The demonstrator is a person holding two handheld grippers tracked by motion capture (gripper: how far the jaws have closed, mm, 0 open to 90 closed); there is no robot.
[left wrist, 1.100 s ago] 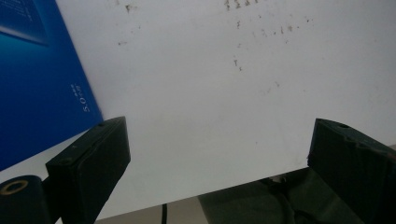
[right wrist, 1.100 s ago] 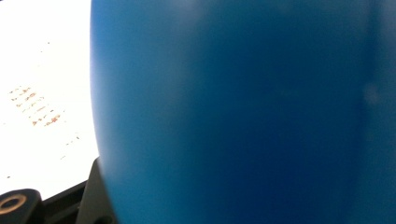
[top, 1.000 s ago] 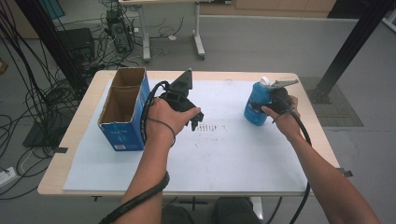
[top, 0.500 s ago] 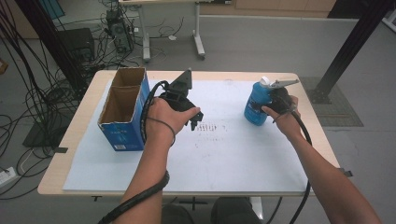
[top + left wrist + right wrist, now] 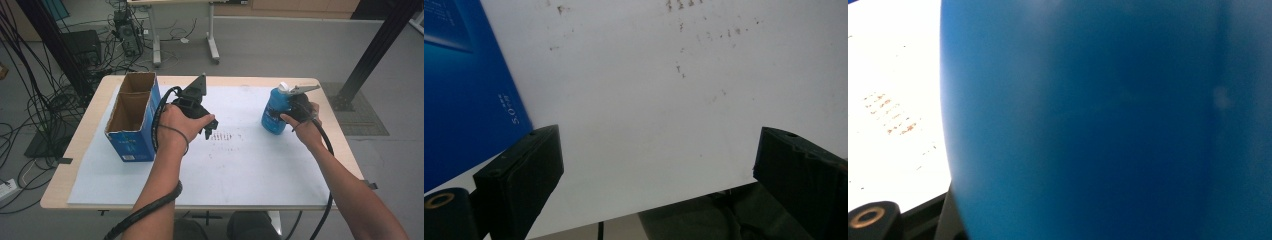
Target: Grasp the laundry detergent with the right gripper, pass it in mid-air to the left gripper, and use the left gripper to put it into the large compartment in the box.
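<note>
High view: right gripper (image 5: 286,111) seemingly clamps blue bottle (image 5: 274,111) — left gripper (image 5: 209,129) gapes beside cardboard box (image 5: 131,145).

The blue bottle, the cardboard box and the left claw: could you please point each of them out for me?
blue bottle (image 5: 274,112), high view, on its blue body.
cardboard box (image 5: 131,141), high view, on its blue outer side.
left claw (image 5: 656,165), left gripper view, midway between its open jaws.
</note>
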